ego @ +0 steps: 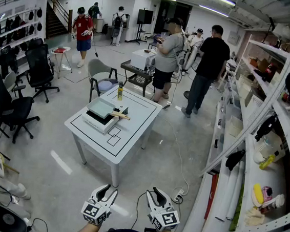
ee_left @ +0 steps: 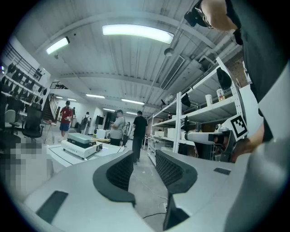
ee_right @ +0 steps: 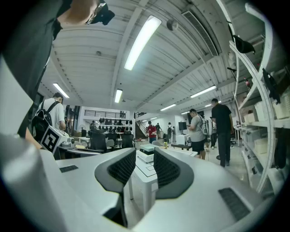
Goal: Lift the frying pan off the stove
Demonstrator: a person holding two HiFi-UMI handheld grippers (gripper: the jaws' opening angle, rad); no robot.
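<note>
White table [ego: 134,118], rectangular, black lines on its top, stands mid-floor in the head view, well apart from both grippers. On its left part sits a boxy white stove [ego: 96,122] with a dark top. The frying pan [ego: 101,107], pale green and squarish, rests on that stove, with its wooden handle [ego: 120,115] pointing right. A small bottle [ego: 120,91] stands at the table's far edge. The floor is smooth grey. Black office chairs [ego: 39,68] stand at left, white metal shelving [ego: 265,151] runs along the right, and several people stand far off. At the near edge are the left gripper [ego: 107,191] and right gripper [ego: 156,193], each with a marker cube, held side by side low over the floor.

Left gripper view: grey moulded body, black ribbed pads [ee_left: 121,171]. The jaws are partly spread with only floor showing between them; they grip and touch nothing. The table [ee_left: 59,156], stove [ee_left: 79,148] and frying pan [ee_left: 82,138] lie far off to the left.

Right gripper view: same grey shell with dark ribbed pads [ee_right: 123,166]. The jaws stand a little apart, empty and touching nothing. Through the gap the table [ee_right: 146,174] shows at a distance, with the stove [ee_right: 146,156] on it and the frying pan [ee_right: 147,148] on top of the stove.
</note>
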